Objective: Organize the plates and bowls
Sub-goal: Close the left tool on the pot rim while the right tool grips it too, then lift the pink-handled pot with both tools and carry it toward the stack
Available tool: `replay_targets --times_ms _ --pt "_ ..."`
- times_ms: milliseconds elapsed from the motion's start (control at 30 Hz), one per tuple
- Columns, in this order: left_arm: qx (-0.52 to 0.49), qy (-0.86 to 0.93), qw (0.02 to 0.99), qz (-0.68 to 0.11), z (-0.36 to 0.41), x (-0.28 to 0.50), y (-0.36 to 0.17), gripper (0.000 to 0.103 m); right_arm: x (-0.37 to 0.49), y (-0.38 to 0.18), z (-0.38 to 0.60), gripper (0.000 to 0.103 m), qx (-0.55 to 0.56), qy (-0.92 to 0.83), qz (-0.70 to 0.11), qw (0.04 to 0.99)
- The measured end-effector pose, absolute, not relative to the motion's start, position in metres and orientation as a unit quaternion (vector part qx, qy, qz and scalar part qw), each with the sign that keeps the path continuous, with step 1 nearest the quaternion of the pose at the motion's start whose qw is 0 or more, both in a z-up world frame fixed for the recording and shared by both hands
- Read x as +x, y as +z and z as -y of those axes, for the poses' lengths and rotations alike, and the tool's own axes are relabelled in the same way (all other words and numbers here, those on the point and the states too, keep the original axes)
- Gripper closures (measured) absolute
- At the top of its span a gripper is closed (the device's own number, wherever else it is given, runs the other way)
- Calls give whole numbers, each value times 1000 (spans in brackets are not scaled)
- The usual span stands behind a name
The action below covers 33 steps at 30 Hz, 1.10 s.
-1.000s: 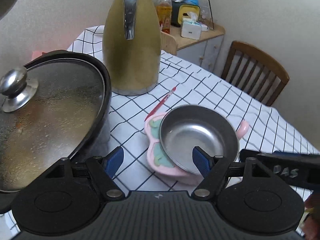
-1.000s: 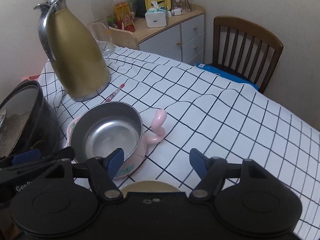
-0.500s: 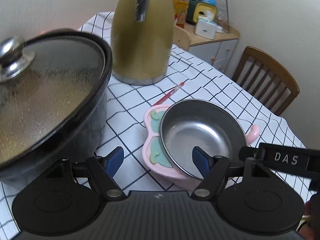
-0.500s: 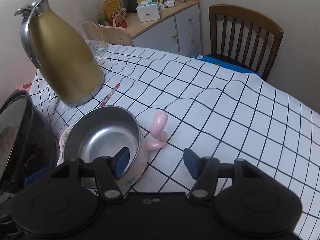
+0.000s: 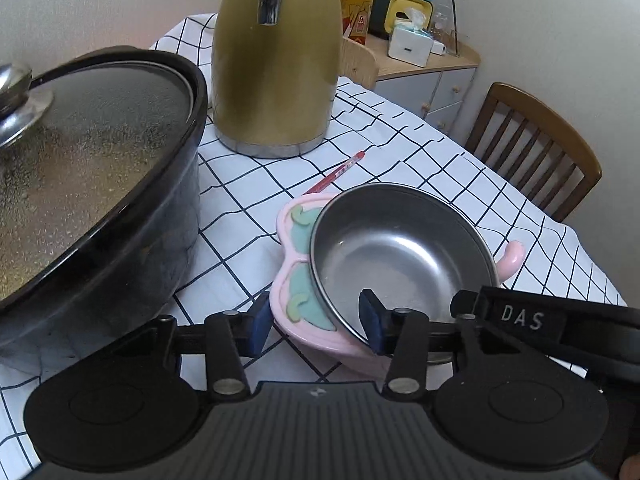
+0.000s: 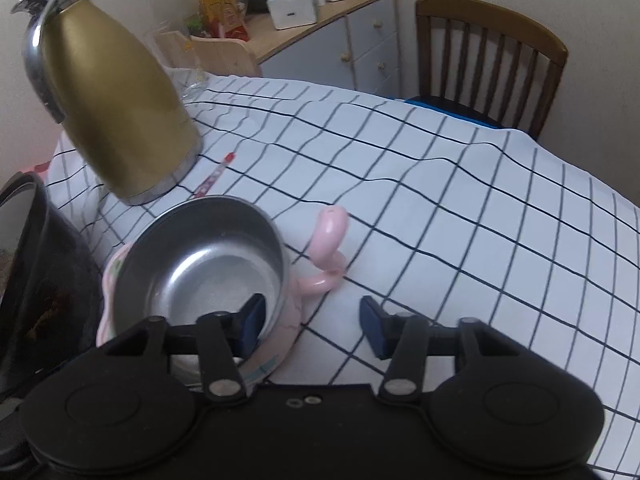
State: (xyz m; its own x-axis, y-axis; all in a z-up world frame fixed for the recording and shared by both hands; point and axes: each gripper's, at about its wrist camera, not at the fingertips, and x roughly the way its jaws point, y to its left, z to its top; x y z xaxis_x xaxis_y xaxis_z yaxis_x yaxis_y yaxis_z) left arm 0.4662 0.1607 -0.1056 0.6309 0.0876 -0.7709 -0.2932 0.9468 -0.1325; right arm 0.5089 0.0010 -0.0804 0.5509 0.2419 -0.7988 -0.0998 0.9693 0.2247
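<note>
A steel bowl (image 5: 400, 256) sits inside a pink plastic dish (image 5: 300, 300) with green patches and a curled pink handle (image 6: 330, 240), on the checked tablecloth. My left gripper (image 5: 314, 320) is open and straddles the near left edge of the pink dish and the bowl's rim. My right gripper (image 6: 312, 322) is open; its left finger is inside the bowl (image 6: 204, 264), its right finger is over the cloth. The right gripper's black body also shows in the left wrist view (image 5: 560, 324), beside the bowl.
A large black pot with a glass lid (image 5: 88, 168) stands left of the dish. A gold thermos jug (image 5: 276, 60) stands behind, with a red pen (image 5: 340, 170) on the cloth. A wooden chair (image 6: 492, 60) and a cluttered cabinet (image 6: 332, 40) are beyond the table.
Both grippers have moved forward and down onto the dish and bowl. The left gripper's fingers have narrowed around the dish's edge. The right gripper's left finger now reaches into the bowl.
</note>
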Motion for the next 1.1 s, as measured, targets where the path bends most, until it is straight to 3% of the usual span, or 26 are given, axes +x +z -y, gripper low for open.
replay_targets --times_ms 100,133,467,1100 --pt "-130 109 894 -415 -162 465 -105 62 505 -77 -8 86 72 114 -458 878" --pt "-131 108 893 -417 -163 464 -105 62 504 -76 -9 89 70 112 -455 881" --pt "-122 113 897 -410 -161 452 -89 64 493 -68 -10 91 58 118 -440 888" --pt "-112 83 910 -389 -148 373 -7 64 423 3 7 91 52 123 -432 892"
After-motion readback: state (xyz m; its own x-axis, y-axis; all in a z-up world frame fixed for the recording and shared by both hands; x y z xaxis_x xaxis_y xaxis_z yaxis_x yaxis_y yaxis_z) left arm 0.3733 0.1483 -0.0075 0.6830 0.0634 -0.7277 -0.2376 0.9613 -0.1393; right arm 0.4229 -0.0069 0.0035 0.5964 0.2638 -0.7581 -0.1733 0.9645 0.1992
